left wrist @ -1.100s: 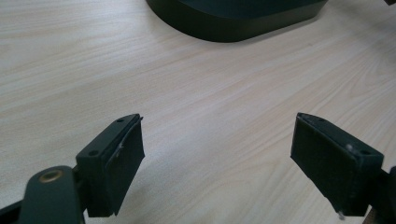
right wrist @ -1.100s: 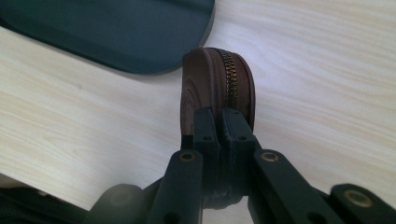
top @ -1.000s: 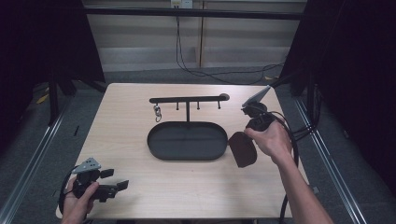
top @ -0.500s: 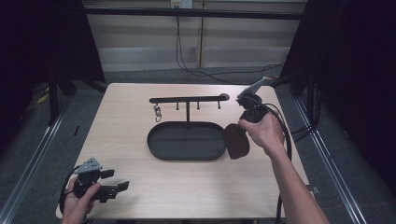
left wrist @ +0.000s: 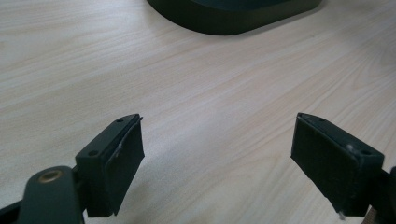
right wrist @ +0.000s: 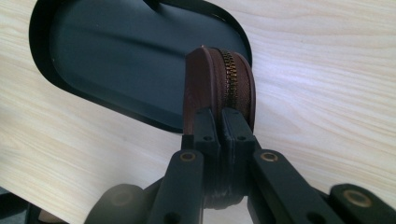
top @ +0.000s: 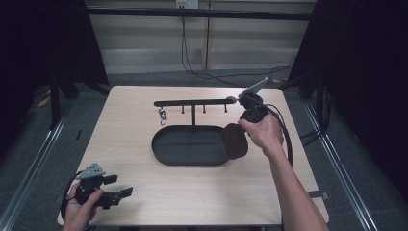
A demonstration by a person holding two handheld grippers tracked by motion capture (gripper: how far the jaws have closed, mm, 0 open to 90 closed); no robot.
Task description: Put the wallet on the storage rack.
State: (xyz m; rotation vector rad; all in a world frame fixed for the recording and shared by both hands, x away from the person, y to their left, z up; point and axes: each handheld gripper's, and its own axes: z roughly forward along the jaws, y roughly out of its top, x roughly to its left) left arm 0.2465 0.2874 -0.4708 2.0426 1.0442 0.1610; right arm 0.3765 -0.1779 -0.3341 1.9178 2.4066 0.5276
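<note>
The right tongs (right wrist: 219,122) clench a brown zip pouch (right wrist: 219,79) above the tray (right wrist: 116,51), likely to drop it in, while the left tongs (left wrist: 217,158) rest released, idle.

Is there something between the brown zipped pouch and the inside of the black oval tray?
Nothing visible. The right hand-held gripper is shut on the pouch, which hangs over the tray's right end. In the right gripper view, only the tray's bare dark floor lies beside and below it. The stand's post rises at the tray's far edge.

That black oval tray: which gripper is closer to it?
The right gripper: it holds a brown zipped pouch over the tray's right end. The left gripper rests open near the table's front-left corner.
</note>
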